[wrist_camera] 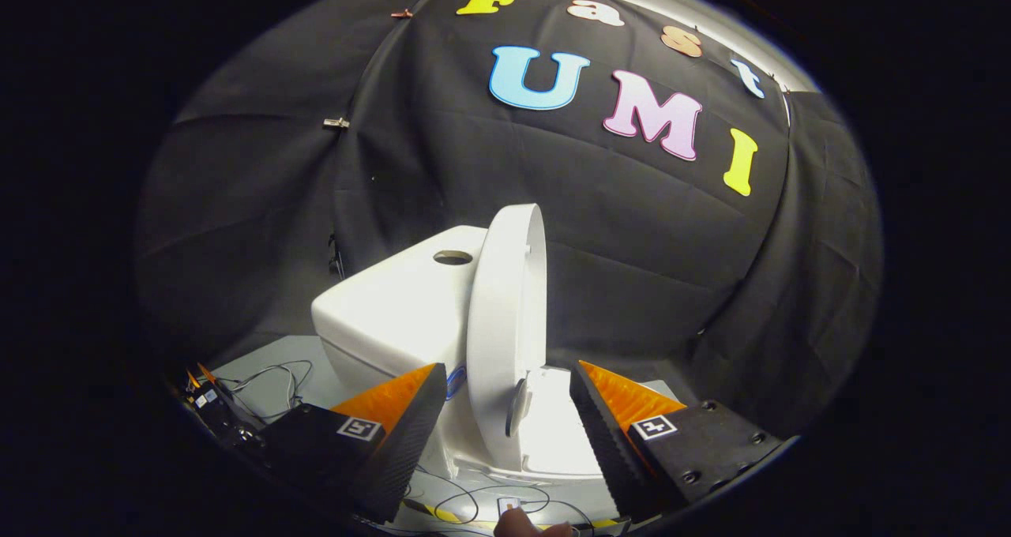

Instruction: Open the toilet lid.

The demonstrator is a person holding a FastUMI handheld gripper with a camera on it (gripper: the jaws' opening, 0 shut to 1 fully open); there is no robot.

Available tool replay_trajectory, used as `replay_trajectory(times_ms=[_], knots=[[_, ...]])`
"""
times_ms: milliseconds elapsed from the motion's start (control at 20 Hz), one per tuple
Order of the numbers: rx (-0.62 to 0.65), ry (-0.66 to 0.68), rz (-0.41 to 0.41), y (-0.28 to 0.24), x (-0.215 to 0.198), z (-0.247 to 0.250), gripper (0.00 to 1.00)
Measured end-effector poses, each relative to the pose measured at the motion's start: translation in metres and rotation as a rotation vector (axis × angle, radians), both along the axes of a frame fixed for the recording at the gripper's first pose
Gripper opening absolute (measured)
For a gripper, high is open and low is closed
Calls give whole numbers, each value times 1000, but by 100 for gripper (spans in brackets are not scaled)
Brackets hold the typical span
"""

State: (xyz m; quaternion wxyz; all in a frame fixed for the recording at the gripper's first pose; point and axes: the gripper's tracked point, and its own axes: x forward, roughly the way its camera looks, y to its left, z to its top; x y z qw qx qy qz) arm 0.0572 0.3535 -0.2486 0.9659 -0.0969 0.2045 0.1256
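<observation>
A white toilet stands just ahead of my fingers, its tank [395, 304] with a round hole on top to the left. The white lid [505, 316] is raised upright, seen nearly edge-on, leaning toward the tank. Below it, the seat and rim [557, 442] show between the fingers. My gripper [505, 379] is open, its two black fingers with orange backs spread on either side of the lid's lower part. Neither finger touches the lid; nothing is held.
Thin cables [272, 379] lie on the grey floor left of the toilet, and more wires [474, 505] run under the fingers. A black box [217, 411] sits at the far left. A fingertip [525, 525] shows at the bottom. Black cloth walls close behind.
</observation>
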Motion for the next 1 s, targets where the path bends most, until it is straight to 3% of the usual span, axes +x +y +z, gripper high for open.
replay_trajectory(times_ms=[650,1000], knots=[[92,-115,-5,-42,-9,124,99],[201,-238,-18,-86,-27,203,99]])
